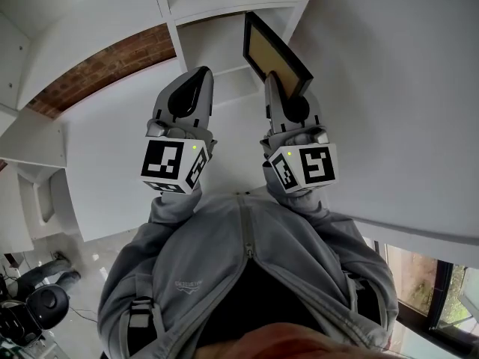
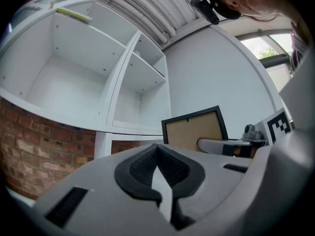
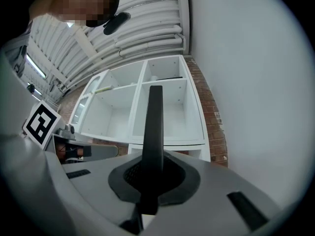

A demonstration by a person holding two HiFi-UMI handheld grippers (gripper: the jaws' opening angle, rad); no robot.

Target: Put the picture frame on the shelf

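Note:
A black picture frame (image 1: pixel 272 53) with a tan backing is held up toward the white shelf unit (image 1: pixel 224 6). My right gripper (image 1: pixel 288 99) is shut on its lower edge. In the right gripper view the frame (image 3: pixel 154 132) shows edge-on as a dark bar rising from between the pads, in front of the shelf compartments (image 3: pixel 165 109). My left gripper (image 1: pixel 191 88) is beside it to the left, shut with nothing in it. In the left gripper view the frame (image 2: pixel 194 130) shows its tan back, with the right gripper's finger (image 2: pixel 224 144) across it.
A brick wall (image 1: pixel 105 69) runs behind the white shelf unit (image 2: pixel 88 58). A plain white wall (image 1: pixel 397 88) stands at the right. A window (image 1: pixel 426 283) shows at the lower right, and floor clutter (image 1: pixel 30 298) at the lower left.

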